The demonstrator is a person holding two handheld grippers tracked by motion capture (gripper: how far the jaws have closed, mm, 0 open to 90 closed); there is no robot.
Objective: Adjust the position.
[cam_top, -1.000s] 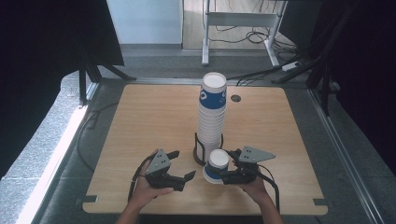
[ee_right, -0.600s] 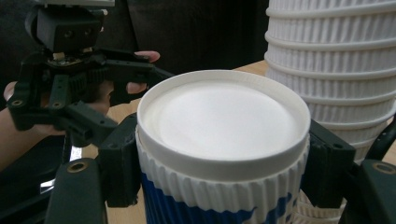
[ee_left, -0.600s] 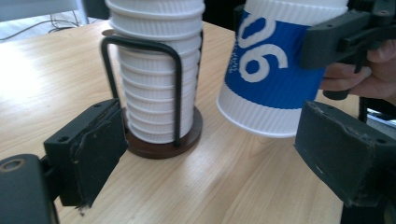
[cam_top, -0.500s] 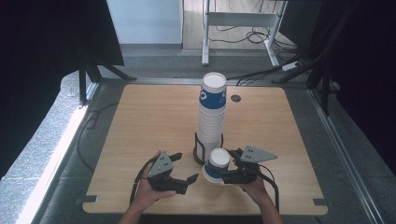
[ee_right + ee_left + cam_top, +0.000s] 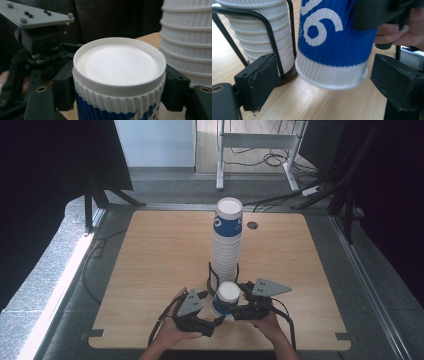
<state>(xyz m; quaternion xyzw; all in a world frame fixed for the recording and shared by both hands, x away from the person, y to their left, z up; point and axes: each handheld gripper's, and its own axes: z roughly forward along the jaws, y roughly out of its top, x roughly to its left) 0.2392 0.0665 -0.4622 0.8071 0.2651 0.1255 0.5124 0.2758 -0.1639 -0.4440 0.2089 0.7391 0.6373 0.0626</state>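
Single paper cup (image 5: 227, 298): blue ribbed sleeve with white logo swirls, white ribbed band at the rim end, plain white base. Cup stack (image 5: 226, 240): white ribbed rims all the way up, top cup blue with white print, white base on top. Stack holder (image 5: 265, 30): black wire uprights, dark brown base disc. Desk (image 5: 150, 250): light wood grain, dark round grommet (image 5: 252, 225) near the far edge. Gripper jaws black, top plates (image 5: 270, 287) grey. Surrounding floor speckled grey, curtains black.

ribbed paper cup (image 5: 332, 47), matt wood table (image 5: 165, 250)
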